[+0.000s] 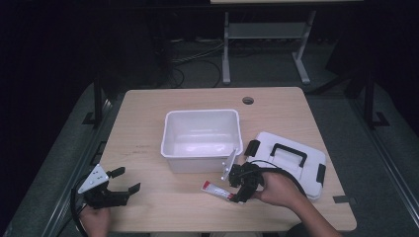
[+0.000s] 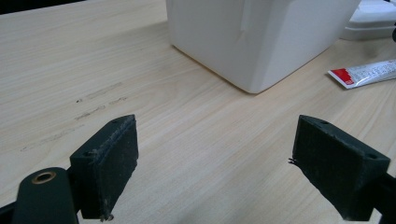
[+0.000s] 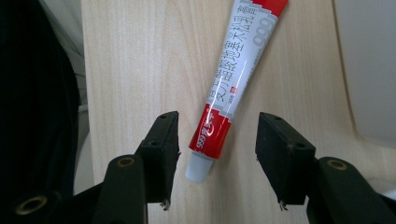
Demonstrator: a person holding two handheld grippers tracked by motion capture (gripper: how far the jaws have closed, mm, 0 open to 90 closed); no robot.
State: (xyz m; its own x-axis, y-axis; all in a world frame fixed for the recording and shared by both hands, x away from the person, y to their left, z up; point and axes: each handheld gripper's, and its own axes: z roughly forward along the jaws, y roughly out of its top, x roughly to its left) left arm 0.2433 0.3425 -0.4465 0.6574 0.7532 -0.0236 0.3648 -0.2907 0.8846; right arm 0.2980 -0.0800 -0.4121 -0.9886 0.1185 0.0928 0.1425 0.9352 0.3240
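Note:
A red and white tube (image 1: 217,190) with a white cap lies flat on the wooden table (image 1: 148,138), just in front of the white bin (image 1: 201,113). My right gripper (image 1: 236,197) is open and angled down over the tube's cap end. In the right gripper view its jaws stand on either side of the tube (image 3: 233,79), with a gap on each side of it, and the right gripper (image 3: 219,144) is not touching it. My left gripper (image 1: 126,180) rests open near the table's front left, nothing between its jaws. In the left gripper view, the left gripper (image 2: 215,158) looks toward the bin (image 2: 261,42) and the tube (image 2: 366,74).
The bin's white lid (image 1: 289,148), with a black handle and black latches, lies at the right beside the bin. A cable hole (image 1: 248,100) is at the table's far edge. The table's front edge runs close behind the right gripper. A metal stand (image 1: 267,34) is beyond the table.

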